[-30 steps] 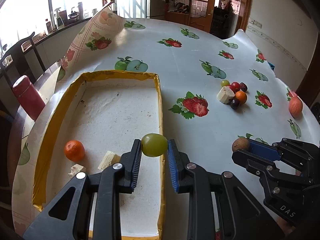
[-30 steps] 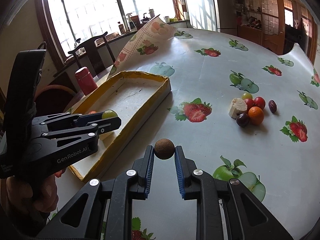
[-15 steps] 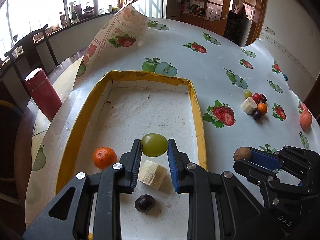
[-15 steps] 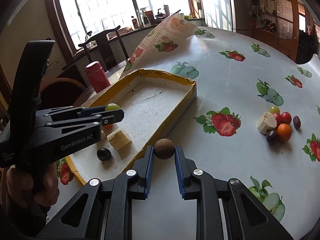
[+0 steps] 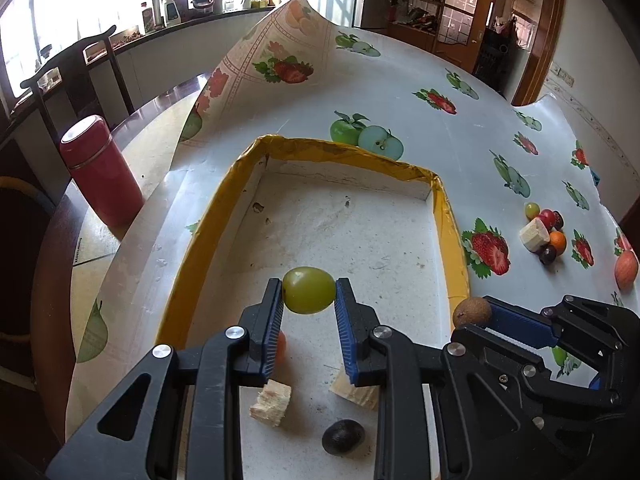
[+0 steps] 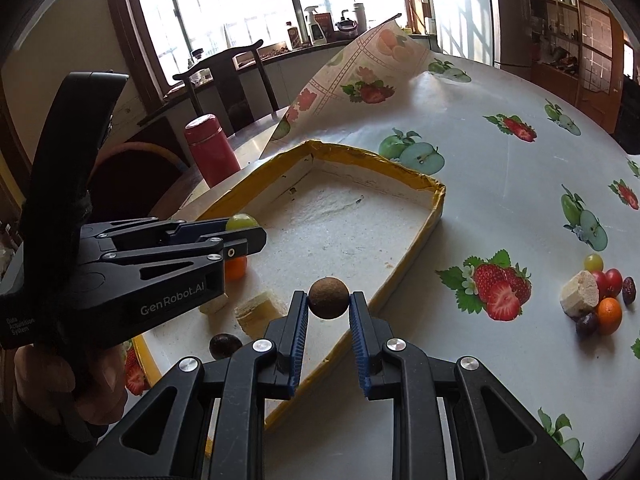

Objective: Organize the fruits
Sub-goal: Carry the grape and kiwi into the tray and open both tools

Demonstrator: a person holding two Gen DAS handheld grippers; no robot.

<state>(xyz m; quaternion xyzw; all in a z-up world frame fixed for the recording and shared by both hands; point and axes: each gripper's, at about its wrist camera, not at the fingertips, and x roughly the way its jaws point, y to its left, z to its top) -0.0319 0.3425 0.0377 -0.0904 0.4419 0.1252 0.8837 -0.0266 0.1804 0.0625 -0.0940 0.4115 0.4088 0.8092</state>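
My left gripper (image 5: 308,292) is shut on a green grape (image 5: 309,290) and holds it above the near part of the yellow-rimmed tray (image 5: 344,151). My right gripper (image 6: 329,300) is shut on a brown round fruit (image 6: 328,298) above the tray's right rim (image 6: 404,268); it also shows in the left wrist view (image 5: 472,312). In the tray lie a small orange (image 6: 235,268), two pale fruit chunks (image 5: 271,403) (image 5: 354,392) and a dark plum (image 5: 343,437).
A cluster of small fruits (image 5: 543,230) with a pale chunk lies on the tablecloth to the right, also in the right wrist view (image 6: 596,296). A peach (image 5: 626,267) sits beyond it. A red flask (image 5: 100,172) stands left of the tray. The tablecloth corner (image 5: 280,40) is folded up.
Both grippers have moved left and forward over the tray, each still holding its fruit. The tray's contents now lie under and behind the fingers.
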